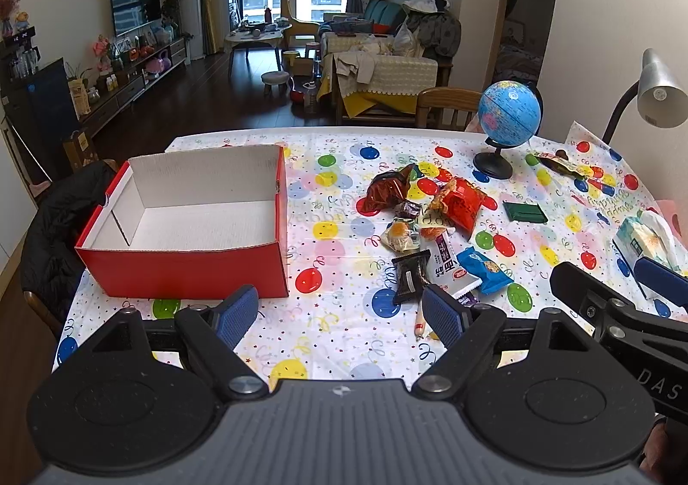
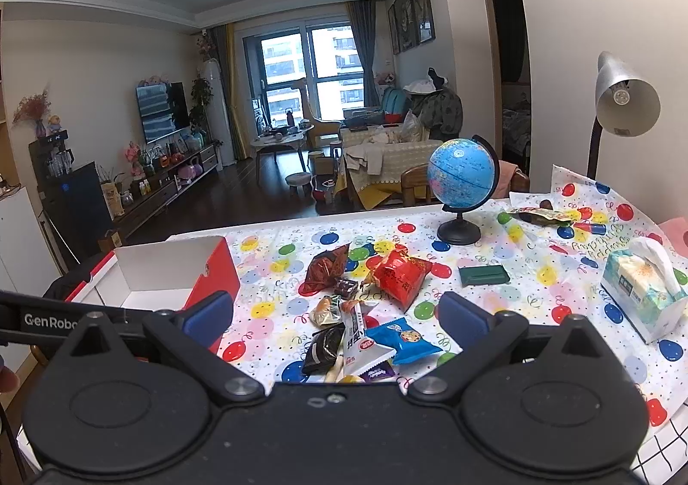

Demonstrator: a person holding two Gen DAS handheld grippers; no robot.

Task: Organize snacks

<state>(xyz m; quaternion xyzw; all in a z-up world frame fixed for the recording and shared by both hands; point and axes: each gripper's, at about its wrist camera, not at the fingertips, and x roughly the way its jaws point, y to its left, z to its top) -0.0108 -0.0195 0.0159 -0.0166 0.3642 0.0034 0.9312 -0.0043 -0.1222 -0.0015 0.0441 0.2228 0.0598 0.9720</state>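
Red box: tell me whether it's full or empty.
Empty. The red box sits open-topped, its bare white floor and walls showing; the snacks all lie outside on the tablecloth.

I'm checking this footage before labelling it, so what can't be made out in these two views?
- Red box: in the right wrist view, the left gripper's arm and the right gripper's finger hide its near side.
- Purple wrapper: in the right wrist view, tucked behind the gripper body.
- Sausage stick: in the left wrist view, partly behind a finger.
- White snack bar: print too small to read.
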